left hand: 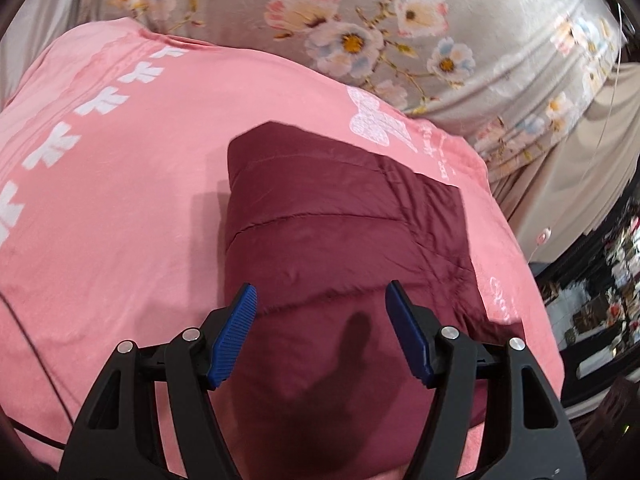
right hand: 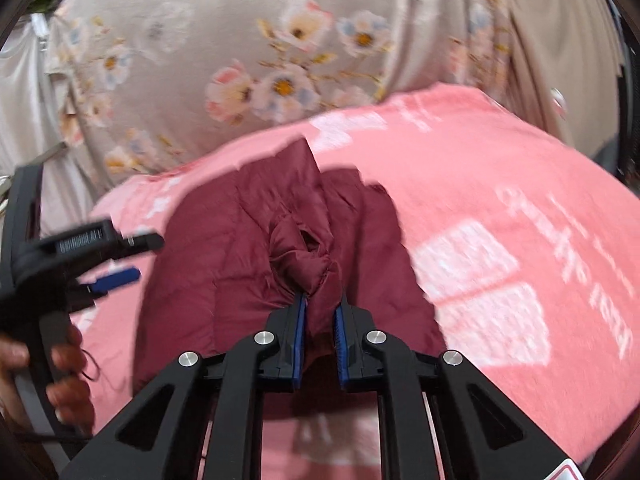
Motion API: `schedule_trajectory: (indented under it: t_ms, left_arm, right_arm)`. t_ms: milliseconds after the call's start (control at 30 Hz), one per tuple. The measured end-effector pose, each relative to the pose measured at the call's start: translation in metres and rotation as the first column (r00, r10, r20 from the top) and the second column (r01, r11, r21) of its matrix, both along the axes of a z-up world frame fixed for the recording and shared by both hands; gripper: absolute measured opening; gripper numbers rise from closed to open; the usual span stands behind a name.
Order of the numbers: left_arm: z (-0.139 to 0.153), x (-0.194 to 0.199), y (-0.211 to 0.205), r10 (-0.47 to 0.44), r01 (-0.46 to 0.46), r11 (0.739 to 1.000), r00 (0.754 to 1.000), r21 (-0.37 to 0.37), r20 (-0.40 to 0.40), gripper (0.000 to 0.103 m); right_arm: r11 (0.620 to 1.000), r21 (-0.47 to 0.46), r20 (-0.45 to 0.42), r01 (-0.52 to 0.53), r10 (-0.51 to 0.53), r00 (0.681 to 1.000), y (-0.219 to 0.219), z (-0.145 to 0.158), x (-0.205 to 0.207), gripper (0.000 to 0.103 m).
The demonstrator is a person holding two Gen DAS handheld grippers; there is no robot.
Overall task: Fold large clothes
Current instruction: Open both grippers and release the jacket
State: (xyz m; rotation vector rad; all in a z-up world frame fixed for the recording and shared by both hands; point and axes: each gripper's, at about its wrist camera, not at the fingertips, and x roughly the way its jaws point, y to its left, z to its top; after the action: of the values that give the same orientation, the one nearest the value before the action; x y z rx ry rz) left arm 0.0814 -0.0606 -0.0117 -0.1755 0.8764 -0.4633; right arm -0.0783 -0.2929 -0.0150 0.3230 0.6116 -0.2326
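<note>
A maroon quilted jacket (left hand: 340, 232) lies folded on a pink blanket (left hand: 120, 200). My left gripper (left hand: 320, 300) is open, its blue pads spread just above the jacket's near end, holding nothing. In the right wrist view my right gripper (right hand: 320, 304) is shut on a bunched fold of the jacket (right hand: 224, 248) and lifts it slightly. The left gripper (right hand: 116, 276) shows there at the left edge, held by a hand, open beside the jacket.
The pink blanket (right hand: 500, 184) with white print covers the bed. A grey floral sheet (left hand: 400, 20) lies beyond it. Dark furniture and clutter (left hand: 600, 300) stand off the right edge. A thin dark cable (left hand: 24, 340) runs over the blanket at left.
</note>
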Motion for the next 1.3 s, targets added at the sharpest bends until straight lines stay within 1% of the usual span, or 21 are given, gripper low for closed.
schedule_trajectory:
  t_ms: [100, 200, 333, 500, 567, 633, 667, 700, 767, 833, 867, 933, 1033, 1133, 1233, 1300]
  left_arm:
    - [-0.009, 0.005, -0.023, -0.025, 0.025, 0.998, 1.000, 0.049, 0.002, 0.063]
    - [-0.014, 0.006, -0.041, -0.041, 0.038, 0.994, 0.999, 0.107, 0.026, 0.063]
    - [-0.022, 0.008, -0.056, -0.068, 0.066, 0.990, 0.998, 0.126, 0.012, 0.063]
    - [-0.032, 0.007, -0.071, -0.076, 0.072, 0.981, 0.997, 0.179, 0.018, 0.065]
    - [-0.036, 0.008, -0.074, -0.069, 0.063, 0.978, 0.997, 0.199, 0.022, 0.065]
    - [-0.038, 0.010, -0.073, -0.066, 0.062, 0.977, 0.998, 0.204, 0.016, 0.065]
    - [-0.038, 0.011, -0.071, -0.065, 0.062, 0.978, 0.998, 0.199, 0.008, 0.065]
    - [-0.037, 0.012, -0.070, -0.064, 0.062, 0.979, 0.998, 0.195, 0.004, 0.064]
    - [-0.031, 0.014, -0.065, -0.059, 0.059, 0.982, 0.998, 0.177, -0.005, 0.063]
    - [-0.020, 0.016, -0.058, -0.050, 0.050, 0.989, 0.999, 0.141, -0.004, 0.063]
    - [-0.014, 0.016, -0.056, -0.044, 0.042, 0.990, 0.999, 0.135, 0.009, 0.063]
    - [0.002, 0.019, -0.053, -0.029, 0.021, 0.991, 0.998, 0.132, 0.053, 0.063]
    - [0.018, 0.029, -0.051, -0.002, -0.011, 0.990, 0.995, 0.140, 0.096, 0.063]
    - [0.025, 0.047, -0.054, 0.029, -0.046, 0.987, 0.993, 0.157, 0.113, 0.063]
    - [0.018, 0.067, -0.063, 0.041, -0.060, 0.980, 0.994, 0.190, 0.103, 0.063]
    - [0.009, 0.077, -0.067, 0.049, -0.066, 0.976, 0.995, 0.207, 0.088, 0.063]
  right_arm:
    - [1.000, 0.010, -0.057, 0.027, -0.027, 0.998, -0.009, -0.019, -0.003, 0.010]
    - [0.999, 0.006, -0.093, 0.044, -0.043, 0.995, -0.014, -0.032, -0.004, 0.010]
    - [0.998, 0.004, -0.121, 0.069, -0.068, 0.990, -0.023, -0.048, -0.003, 0.010]
    - [0.998, -0.012, -0.151, 0.058, -0.059, 0.987, -0.023, -0.056, 0.001, 0.011]
    - [0.999, 0.003, -0.143, 0.051, -0.050, 0.988, -0.025, -0.051, -0.002, 0.011]
    - [0.997, 0.027, -0.107, 0.071, -0.068, 0.992, -0.031, -0.037, -0.012, 0.013]
    - [0.996, 0.035, -0.089, 0.080, -0.077, 0.993, -0.032, -0.029, -0.015, 0.019]
    - [0.995, 0.033, -0.061, 0.095, -0.093, 0.994, -0.034, -0.019, -0.020, 0.023]
    - [0.992, -0.002, -0.003, 0.129, -0.129, 0.992, -0.033, 0.004, -0.027, 0.023]
    - [0.988, -0.034, 0.056, 0.149, -0.147, 0.988, -0.033, 0.024, -0.028, 0.023]
    - [0.988, -0.052, 0.083, 0.148, -0.143, 0.986, -0.031, 0.037, -0.024, 0.023]
    - [0.990, -0.069, 0.108, 0.123, -0.115, 0.987, -0.029, 0.051, -0.009, 0.023]
    - [0.997, -0.055, 0.101, 0.052, -0.046, 0.994, -0.028, 0.061, 0.027, 0.023]
    - [1.000, -0.023, 0.084, 0.011, -0.009, 0.996, -0.028, 0.059, 0.070, 0.023]
    - [0.999, 0.025, 0.030, -0.039, 0.038, 0.999, -0.028, 0.050, 0.116, 0.023]
    - [0.999, -0.005, -0.006, -0.035, 0.035, 0.999, -0.027, 0.041, 0.137, 0.023]
